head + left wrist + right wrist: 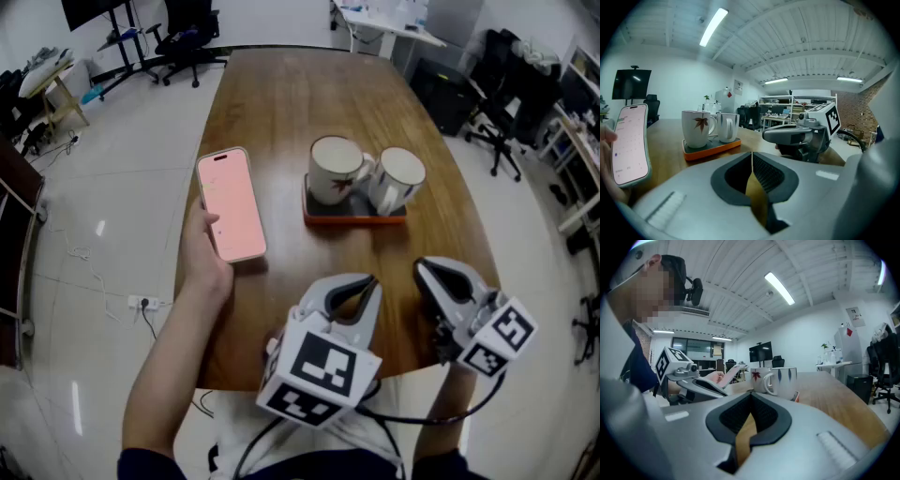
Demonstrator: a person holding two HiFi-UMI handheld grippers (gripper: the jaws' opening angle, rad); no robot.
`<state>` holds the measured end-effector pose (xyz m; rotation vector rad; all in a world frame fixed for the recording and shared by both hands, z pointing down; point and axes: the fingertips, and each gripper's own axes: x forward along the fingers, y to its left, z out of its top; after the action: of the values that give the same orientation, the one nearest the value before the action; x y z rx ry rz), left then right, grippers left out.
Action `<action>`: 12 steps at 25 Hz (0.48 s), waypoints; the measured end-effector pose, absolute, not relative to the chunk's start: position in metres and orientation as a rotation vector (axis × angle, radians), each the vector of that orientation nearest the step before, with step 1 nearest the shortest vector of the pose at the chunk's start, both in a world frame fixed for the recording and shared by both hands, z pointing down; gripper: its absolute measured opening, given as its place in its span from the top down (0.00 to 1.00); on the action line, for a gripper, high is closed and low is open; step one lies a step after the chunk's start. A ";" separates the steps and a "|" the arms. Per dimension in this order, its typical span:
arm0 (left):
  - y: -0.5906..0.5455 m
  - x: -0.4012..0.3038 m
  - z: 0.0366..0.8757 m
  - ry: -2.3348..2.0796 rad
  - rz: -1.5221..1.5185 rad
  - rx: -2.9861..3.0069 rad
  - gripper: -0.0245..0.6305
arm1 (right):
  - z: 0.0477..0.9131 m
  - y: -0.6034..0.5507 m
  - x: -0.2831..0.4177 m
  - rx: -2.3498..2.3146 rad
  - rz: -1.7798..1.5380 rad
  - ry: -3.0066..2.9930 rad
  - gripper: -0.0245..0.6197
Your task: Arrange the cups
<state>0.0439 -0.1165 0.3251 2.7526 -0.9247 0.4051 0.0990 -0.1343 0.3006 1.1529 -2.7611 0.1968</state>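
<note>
Two white mugs stand side by side on a small orange tray (354,218) in the middle of the wooden table. The left mug (336,169) has a red leaf print (697,127); the right mug (398,178) has blue marks (786,380). My left gripper (366,283) lies near the table's front edge, jaws shut and empty, pointing at the tray. My right gripper (429,272) sits beside it to the right, also shut with nothing in it. Both grippers are a short way in front of the tray, apart from the mugs.
A bare hand (202,258) holds a pink-screened phone (232,204) over the table's left edge, left of the tray. Office chairs (502,122), desks and a monitor stand surround the table on a pale floor.
</note>
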 end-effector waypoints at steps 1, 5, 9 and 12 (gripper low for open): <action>-0.117 0.044 0.325 -0.925 0.406 2.753 0.96 | 0.301 -0.134 0.099 1.154 0.197 -2.759 0.96; -0.117 0.044 0.325 -0.925 0.407 2.754 0.96 | 0.301 -0.135 0.100 1.155 0.198 -2.757 0.96; -0.117 0.044 0.325 -0.925 0.405 2.753 0.96 | 0.301 -0.135 0.099 1.153 0.197 -2.757 0.96; -0.117 0.043 0.324 -0.925 0.405 2.754 0.96 | 0.300 -0.135 0.098 1.148 0.196 -2.760 0.96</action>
<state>0.0435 -0.1170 0.3243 2.7537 -0.9251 0.4046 0.0983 -0.1347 0.3005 1.1476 -2.7601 0.1965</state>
